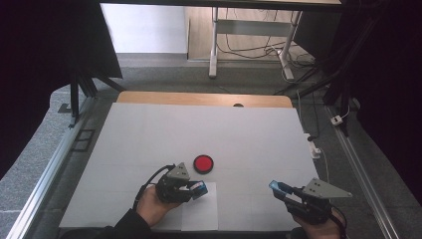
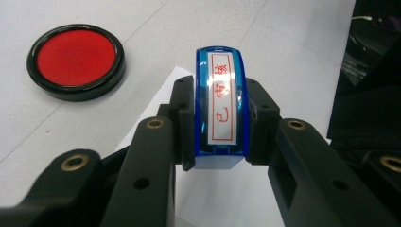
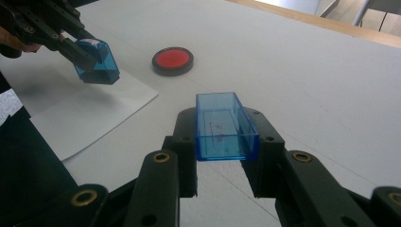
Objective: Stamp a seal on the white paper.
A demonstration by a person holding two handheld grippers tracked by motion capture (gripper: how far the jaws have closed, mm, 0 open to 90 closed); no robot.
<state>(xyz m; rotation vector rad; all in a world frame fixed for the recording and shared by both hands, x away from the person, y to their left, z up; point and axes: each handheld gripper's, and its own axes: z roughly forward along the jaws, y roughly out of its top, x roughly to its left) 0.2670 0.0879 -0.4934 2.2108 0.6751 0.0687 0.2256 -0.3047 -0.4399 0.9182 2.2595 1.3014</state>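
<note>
Left gripper (image 2: pixel 220 130): clamps glossy blue plastic stamp (image 2: pixel 220 109), red-lettered face.
Right gripper (image 3: pixel 226 149): grips clear blue rectangular plastic cap (image 3: pixel 224 126).
Counter (image 1: pixel 149 134): matte white; round black-rimmed red ink pad (image 1: pixel 203 164).

Two handheld grippers: left gripper (image 1: pixel 198 188), right gripper (image 1: pixel 276 188). One blue stamp body (image 2: pixel 221 109) with a white label printed in red characters. One clear blue stamp cap (image 3: pixel 225 125), open-topped. One round ink pad (image 1: pixel 203 164), red centre in a black rim. One white paper sheet (image 1: pixel 201 215). One white table (image 1: pixel 149 139) surface. Two hands, one per gripper.
</note>
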